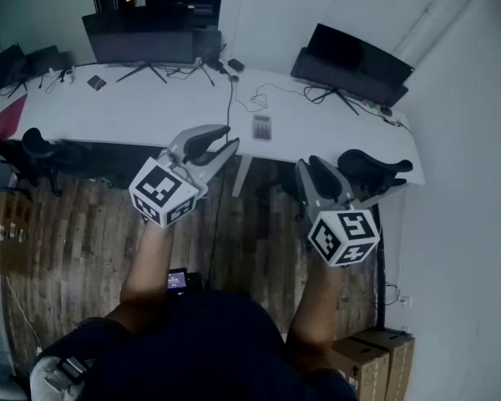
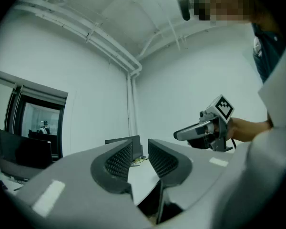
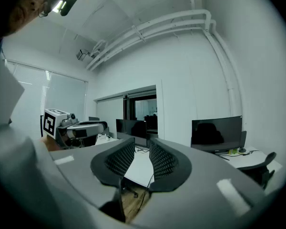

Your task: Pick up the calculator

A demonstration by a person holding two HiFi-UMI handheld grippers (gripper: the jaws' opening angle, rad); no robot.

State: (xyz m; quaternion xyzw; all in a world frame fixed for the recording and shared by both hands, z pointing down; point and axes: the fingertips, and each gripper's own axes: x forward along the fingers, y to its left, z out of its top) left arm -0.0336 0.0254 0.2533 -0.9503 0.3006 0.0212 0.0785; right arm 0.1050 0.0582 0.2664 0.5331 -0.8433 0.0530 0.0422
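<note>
The calculator [image 1: 261,127] is a small grey slab that lies flat near the front edge of the white desk [image 1: 150,107], right of a black cable. Both grippers hang over the wooden floor in front of the desk, short of the calculator. My left gripper [image 1: 228,137] points up and right toward it, jaws shut on nothing. My right gripper [image 1: 313,164] is lower and to the right, also shut and empty. The left gripper view shows its own jaws [image 2: 140,149] and the right gripper [image 2: 181,134]; the calculator is not visible there. The right gripper view shows its own jaws [image 3: 142,147] too.
Two dark monitors [image 1: 142,36] [image 1: 351,61] stand at the back of the desk among cables. Black office chairs [image 1: 371,170] [image 1: 33,144] sit at the desk's front right and left. Cardboard boxes [image 1: 376,357] lie on the floor at the lower right.
</note>
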